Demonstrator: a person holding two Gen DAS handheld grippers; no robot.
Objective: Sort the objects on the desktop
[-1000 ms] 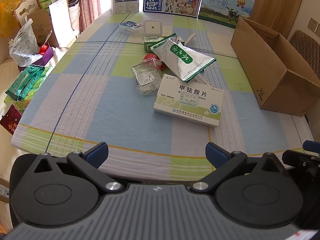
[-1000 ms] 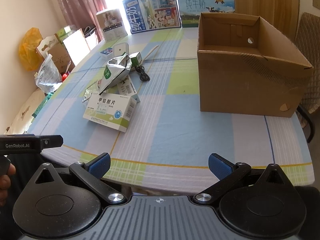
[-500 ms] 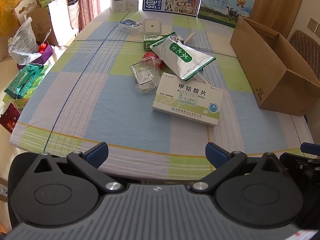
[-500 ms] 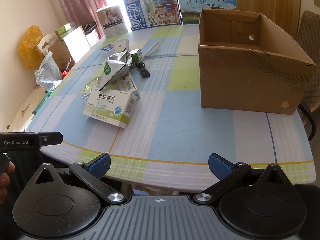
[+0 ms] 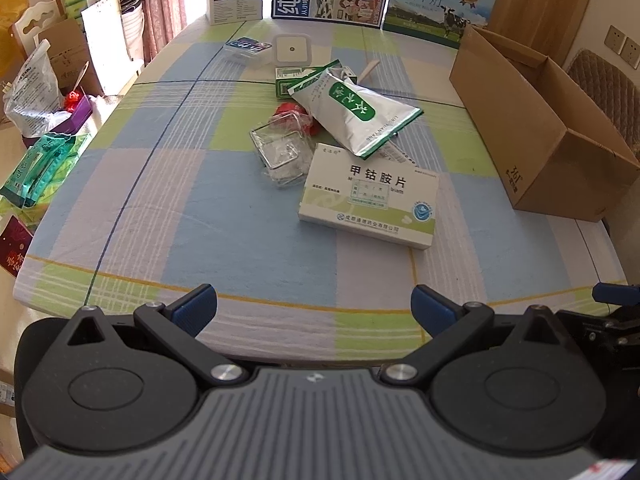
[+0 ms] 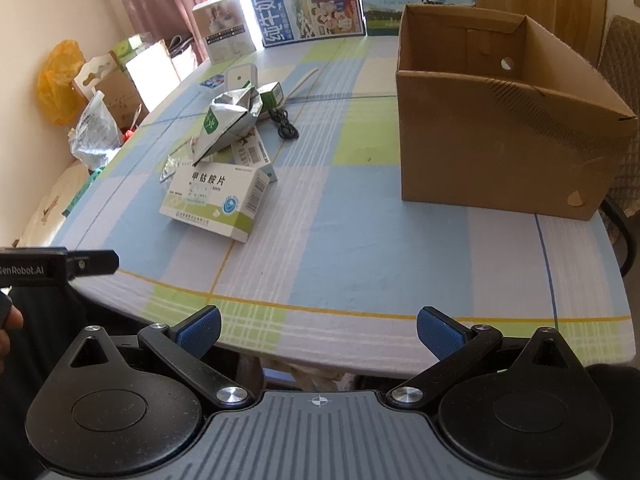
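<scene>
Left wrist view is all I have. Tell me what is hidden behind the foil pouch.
Observer: A black cable lies coiled on the cloth beside the pouch, on the side towards the carton.
Operator: Check inside the carton.
Observer: The right wrist view looks in over its open top. The upper inner walls are bare, with a round hole in the far wall. The floor is out of sight.
Operator: Report the other gripper.
Observer: The right gripper has its fingers wide apart and holds nothing.
</scene>
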